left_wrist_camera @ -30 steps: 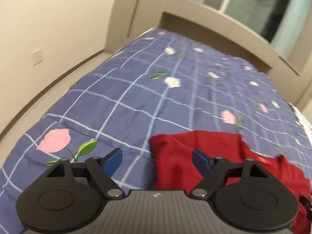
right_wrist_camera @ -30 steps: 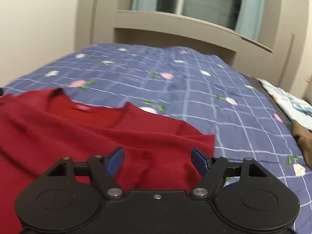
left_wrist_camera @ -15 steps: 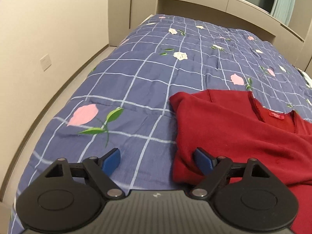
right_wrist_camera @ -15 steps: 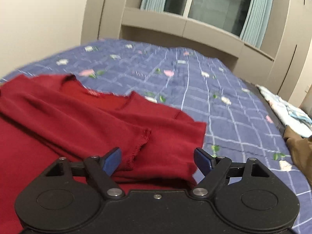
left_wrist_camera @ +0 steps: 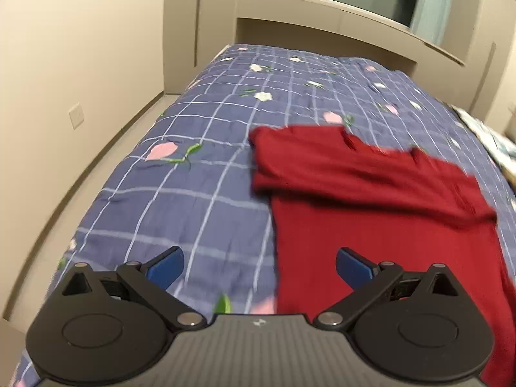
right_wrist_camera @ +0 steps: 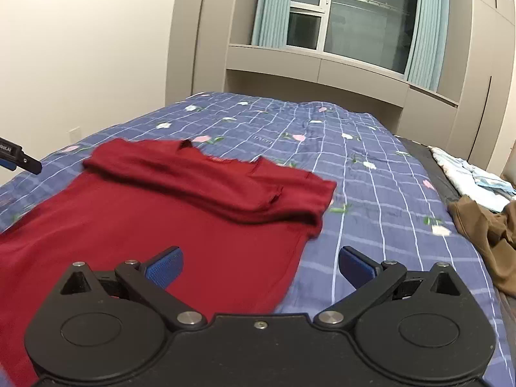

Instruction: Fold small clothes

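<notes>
Red top point(right_wrist_camera: 180, 225): soft, limp knit, probably light. Hold at hem corners, 6 o'clock. Left gripper point(left_wrist_camera: 258, 266), right gripper point(right_wrist_camera: 259, 266): jaws spread, empty.

The red sweater point(left_wrist_camera: 371, 225) is motion-blurred, its lower hem cut off.

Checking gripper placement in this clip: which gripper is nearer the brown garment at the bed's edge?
Right. The right gripper hovers open over the red sweater's right edge, the brown garment just beyond it. The left gripper is at the sweater's far left edge.
</notes>
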`<state>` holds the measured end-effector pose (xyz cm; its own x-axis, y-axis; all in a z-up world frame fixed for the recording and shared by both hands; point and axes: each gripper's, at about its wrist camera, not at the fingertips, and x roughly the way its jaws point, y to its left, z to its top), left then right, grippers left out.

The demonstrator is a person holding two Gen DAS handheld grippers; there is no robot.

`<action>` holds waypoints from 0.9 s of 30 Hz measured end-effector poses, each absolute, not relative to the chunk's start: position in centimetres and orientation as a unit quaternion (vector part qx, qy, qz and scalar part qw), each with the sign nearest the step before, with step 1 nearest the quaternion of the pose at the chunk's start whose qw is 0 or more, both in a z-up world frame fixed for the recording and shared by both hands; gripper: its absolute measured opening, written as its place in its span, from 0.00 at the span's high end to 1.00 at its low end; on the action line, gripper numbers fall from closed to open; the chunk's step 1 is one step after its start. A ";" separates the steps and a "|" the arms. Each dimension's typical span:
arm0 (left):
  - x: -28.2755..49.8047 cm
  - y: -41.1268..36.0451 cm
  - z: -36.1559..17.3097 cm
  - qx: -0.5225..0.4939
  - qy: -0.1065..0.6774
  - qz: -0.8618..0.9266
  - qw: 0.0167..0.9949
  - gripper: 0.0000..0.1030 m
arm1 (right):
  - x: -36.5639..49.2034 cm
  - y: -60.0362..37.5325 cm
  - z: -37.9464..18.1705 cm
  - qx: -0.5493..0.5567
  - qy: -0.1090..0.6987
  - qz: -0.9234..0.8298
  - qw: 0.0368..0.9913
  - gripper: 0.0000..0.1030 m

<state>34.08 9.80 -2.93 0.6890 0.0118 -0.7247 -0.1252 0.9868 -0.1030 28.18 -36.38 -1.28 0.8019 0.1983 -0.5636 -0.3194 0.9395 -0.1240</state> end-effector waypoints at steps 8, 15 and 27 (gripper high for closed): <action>25.9 8.2 -3.3 -0.031 0.401 0.006 0.916 0.01 | 20.9 -36.0 -1.3 -0.127 0.293 0.165 0.933 0.01; 22.4 8.0 -5.5 -0.013 0.436 0.008 0.900 0.01 | 17.6 -35.9 -3.7 -0.188 0.348 0.155 0.905 0.01; 19.4 8.9 -6.1 0.021 0.459 -0.016 0.888 0.01 | 13.6 -40.4 -2.8 -0.164 0.336 0.122 0.919 0.01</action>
<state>19.44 8.85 -6.08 0.5777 -0.0090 -0.8162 0.0480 0.9986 0.0229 13.60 -40.43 -2.80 0.7441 0.1132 -0.6584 -0.3339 0.9166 -0.2198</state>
